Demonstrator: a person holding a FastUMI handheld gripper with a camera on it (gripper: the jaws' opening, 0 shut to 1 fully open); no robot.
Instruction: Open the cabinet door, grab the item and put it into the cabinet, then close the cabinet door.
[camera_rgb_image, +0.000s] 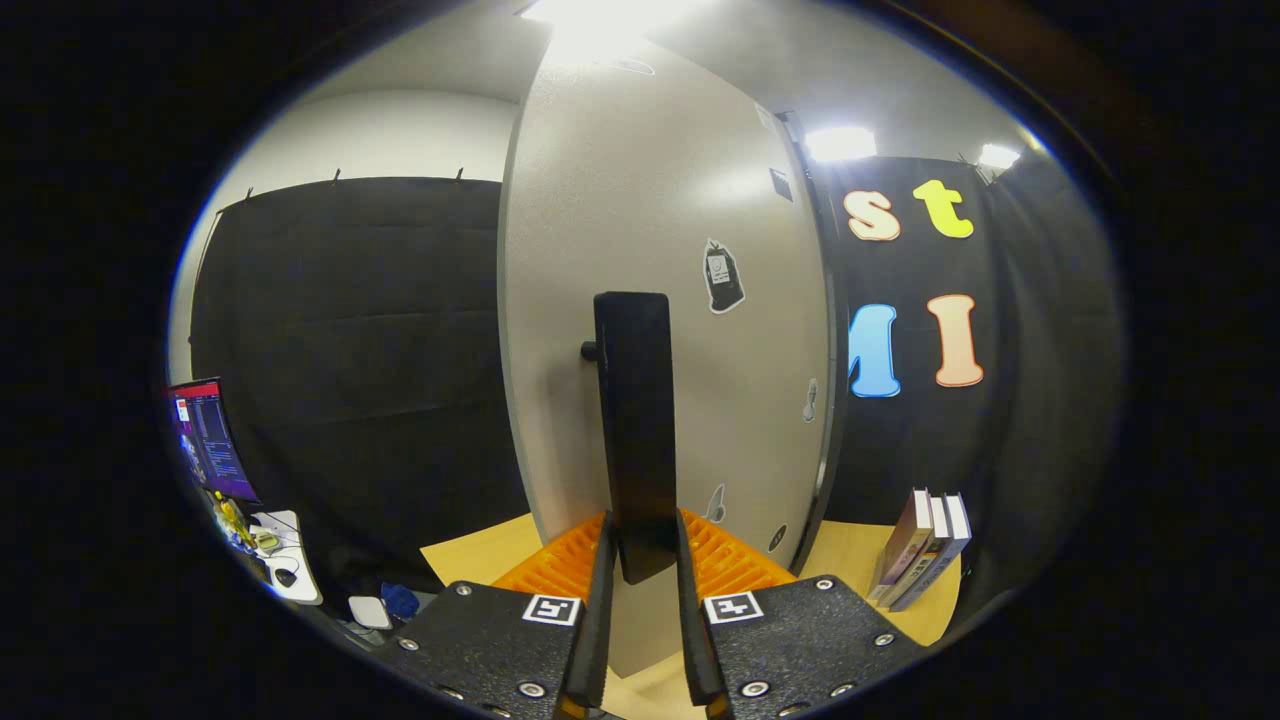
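Note:
A pale grey cabinet door (660, 250) stands straight ahead, swung partly out with its free edge toward the left. Its tall black bar handle (634, 420) stands upright on a short peg. My gripper (640, 545) is shut on the lower end of that handle, one finger pressing each side. A few stickers dot the door face to the right of the handle. Beyond the fingers to the right, three books (925, 550) stand upright on the wooden table (850, 560).
The cabinet rests on the light wooden table, whose left corner (470, 555) juts out past the door. Further left and lower is a lit monitor (205, 440) over a cluttered white desk (285, 560). Black cloth walls close off the back and right.

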